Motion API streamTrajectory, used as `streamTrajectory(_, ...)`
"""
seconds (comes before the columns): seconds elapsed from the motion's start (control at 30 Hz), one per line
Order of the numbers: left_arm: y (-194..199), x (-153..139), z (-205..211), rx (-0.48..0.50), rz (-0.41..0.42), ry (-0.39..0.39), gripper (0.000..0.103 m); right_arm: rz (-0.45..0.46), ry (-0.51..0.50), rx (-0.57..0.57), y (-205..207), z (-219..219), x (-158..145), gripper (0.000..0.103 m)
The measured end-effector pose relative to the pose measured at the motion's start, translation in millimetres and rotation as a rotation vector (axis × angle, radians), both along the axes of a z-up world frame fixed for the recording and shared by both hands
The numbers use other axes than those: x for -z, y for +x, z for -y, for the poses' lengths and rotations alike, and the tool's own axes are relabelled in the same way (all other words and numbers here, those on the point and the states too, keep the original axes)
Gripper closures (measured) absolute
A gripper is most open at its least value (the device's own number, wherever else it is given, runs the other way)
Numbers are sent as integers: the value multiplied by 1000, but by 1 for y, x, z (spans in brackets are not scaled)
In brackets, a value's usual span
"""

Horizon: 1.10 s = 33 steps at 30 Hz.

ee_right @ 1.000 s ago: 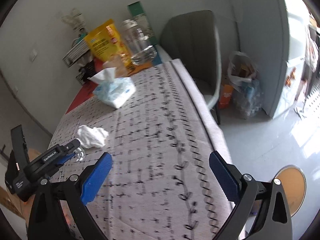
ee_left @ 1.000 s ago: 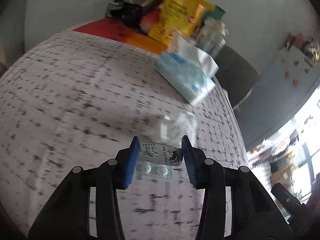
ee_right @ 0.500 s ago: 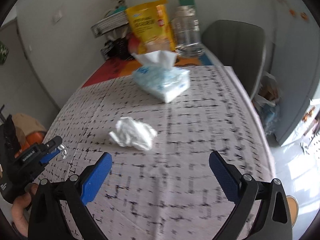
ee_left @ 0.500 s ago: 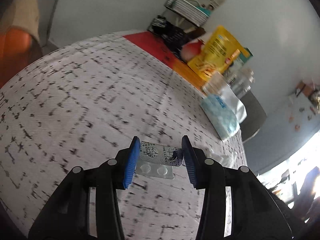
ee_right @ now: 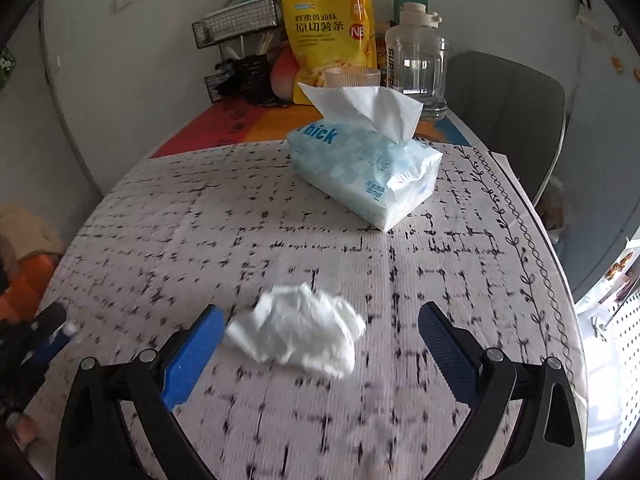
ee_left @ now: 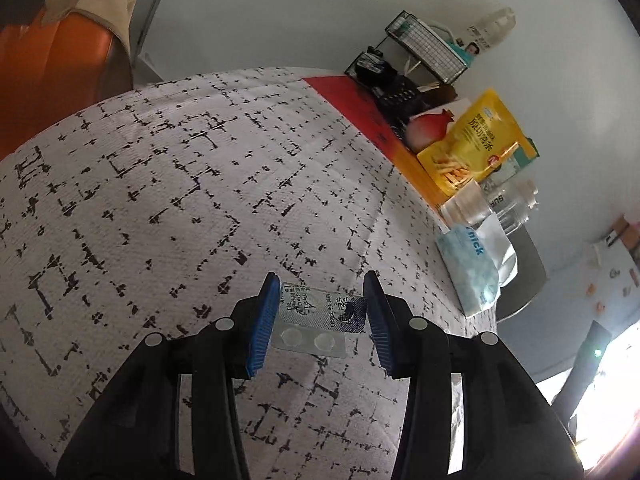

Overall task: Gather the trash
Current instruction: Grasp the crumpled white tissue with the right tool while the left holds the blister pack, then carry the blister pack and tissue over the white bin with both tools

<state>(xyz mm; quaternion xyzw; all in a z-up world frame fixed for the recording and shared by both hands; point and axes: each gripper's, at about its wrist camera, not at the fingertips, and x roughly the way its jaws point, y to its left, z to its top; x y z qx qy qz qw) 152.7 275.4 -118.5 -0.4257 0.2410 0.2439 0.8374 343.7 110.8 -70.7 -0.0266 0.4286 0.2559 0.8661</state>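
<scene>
White cloth with a broken black grid covers the surface (ee_right: pixel 248 216), and a red-and-orange mat lies along its far edge by the wall. On that far edge stand a yellow snack bag (ee_right: pixel 330 36), a clear water bottle (ee_right: pixel 416 60), a ribbed glass (ee_right: pixel 352 77) and a black wire rack (ee_right: pixel 236 26). A blue tissue pack (ee_right: pixel 364 172) sits just in front of them, one sheet sticking up from its top.

The left gripper (ee_left: pixel 320 316) is clenched on a foil blister pack (ee_left: pixel 318 318), which spans the gap between the blue pads and hangs above the cloth, two pills showing in its clear lower strip.

The right gripper (ee_right: pixel 320 344) is spread wide near the near edge of the surface. A crumpled white tissue (ee_right: pixel 296 334) lies on the cloth between its fingers, close to the left pad and well apart from the right one. Whether it touches the left pad I cannot tell, as this part is blurred.
</scene>
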Motion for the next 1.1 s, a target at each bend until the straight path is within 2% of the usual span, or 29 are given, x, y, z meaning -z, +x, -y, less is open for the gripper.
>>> streamTrajectory(0.1, 3, 0, 3, 8, -6, 12, 60, -35, 22, -13, 9, -6, 8, 8)
streamTrajectory(0.13, 4, 0, 4, 10, -8, 15, 60, -42, 14, -16, 11, -8, 11, 21)
streamTrajectory(0.17, 5, 0, 6, 11, -12, 18, 60, -66, -1, -39, 11, -11, 17, 51)
streamTrajectory(0.2, 6, 1, 6, 12, -13, 18, 60, -102, -13, -62, 12, -13, 22, 68)
streamTrajectory(0.23, 7, 1, 6, 12, -14, 18, 60, -143, -18, -78, 13, -13, 26, 78)
streamTrajectory(0.27, 7, 1, 7, 10, -14, 20, 60, -144, -5, -74, 10, -8, 24, 85)
streamTrajectory(0.4, 4, -3, 11, 14, 3, 39, 60, -160, 53, -69, -7, 14, 12, 89)
streamTrajectory(0.53, -2, -12, 19, 24, 35, 38, 60, -175, 162, -2, -31, 59, -6, 89)
streamTrajectory(0.67, -5, -25, 39, 65, 56, 65, 60, -186, 222, 62, -49, 97, -13, 89)
streamTrajectory(1.1, -13, -62, 115, 217, 110, 153, 60, -135, 283, 160, -88, 174, -29, 89)
